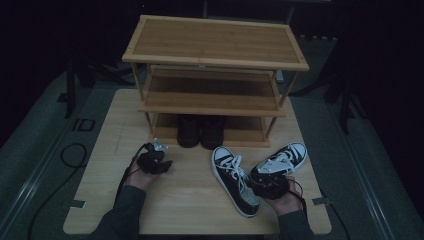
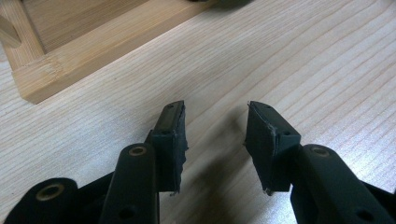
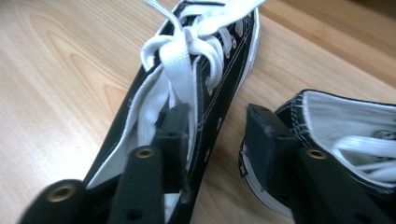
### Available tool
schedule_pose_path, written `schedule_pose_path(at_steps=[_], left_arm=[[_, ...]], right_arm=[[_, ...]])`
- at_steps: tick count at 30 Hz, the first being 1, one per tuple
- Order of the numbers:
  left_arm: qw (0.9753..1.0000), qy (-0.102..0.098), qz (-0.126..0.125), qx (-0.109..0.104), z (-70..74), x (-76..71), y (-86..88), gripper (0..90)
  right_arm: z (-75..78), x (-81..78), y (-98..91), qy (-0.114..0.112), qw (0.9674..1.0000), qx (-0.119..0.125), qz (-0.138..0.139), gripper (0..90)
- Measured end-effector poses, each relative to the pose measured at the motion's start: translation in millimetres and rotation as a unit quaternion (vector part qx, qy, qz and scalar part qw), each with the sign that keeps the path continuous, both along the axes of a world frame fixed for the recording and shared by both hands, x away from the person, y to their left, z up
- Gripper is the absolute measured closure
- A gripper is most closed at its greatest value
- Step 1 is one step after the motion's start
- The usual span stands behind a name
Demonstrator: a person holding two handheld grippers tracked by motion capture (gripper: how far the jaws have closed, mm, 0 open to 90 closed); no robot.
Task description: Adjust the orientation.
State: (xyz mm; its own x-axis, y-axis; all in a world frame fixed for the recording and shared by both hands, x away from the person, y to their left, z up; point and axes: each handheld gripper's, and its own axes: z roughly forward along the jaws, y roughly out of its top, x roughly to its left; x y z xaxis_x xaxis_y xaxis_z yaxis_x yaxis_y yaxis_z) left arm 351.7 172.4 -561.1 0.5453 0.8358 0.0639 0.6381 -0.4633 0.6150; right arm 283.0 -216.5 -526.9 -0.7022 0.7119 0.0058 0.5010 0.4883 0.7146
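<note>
Black canvas sneakers (image 1: pixel 235 180) with white laces and soles, pale wood-grain table (image 1: pixel 195 200), honey-brown bamboo rack (image 1: pixel 215 45), dark boots (image 1: pixel 200 131)

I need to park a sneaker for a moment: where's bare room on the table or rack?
The table is bare from its left edge to the left tongs, and between those tongs and the near sneaker. The rack's top shelf and middle shelf are bare. It's crowded at right, where both sneakers meet the right tongs, and the bottom shelf holds dark shoes.
</note>
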Motion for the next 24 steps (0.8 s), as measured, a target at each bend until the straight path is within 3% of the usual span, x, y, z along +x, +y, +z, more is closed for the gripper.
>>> schedule_pose_path(at_steps=[6, 10, 14, 19, 24], left_arm=[[1.0, 0.001, -0.001, -0.005, -0.4, 0.2, 0.3, 58.2], [1.0, 0.001, 0.0, -0.009, -0.8, 0.3, 1.0, 58.2], [0.9999, 0.003, -0.001, -0.01, -0.8, 0.6, 1.5, 58.3], [0.9999, 0.003, -0.001, -0.011, -0.9, 0.7, 1.6, 58.3], [0.9999, 0.005, -0.001, -0.014, -0.9, 0.8, 2.1, 58.2]], right_arm=[[-8.4, 8.4, 14.7, 0.007, 0.9996, -0.028, 0.001, 68.9], [-11.1, 9.9, 18.9, -0.004, 0.9991, -0.04, 0.01, 83.4], [-12.5, 9.5, 14.9, -0.01, 0.9993, -0.028, 0.021, 86.2], [-13.5, 8.7, 12.6, 0.001, 0.9989, -0.006, 0.047, 86.7], [-12.6, 9.2, 12.8, 0.003, 0.9986, -0.011, 0.052, 84.2]])
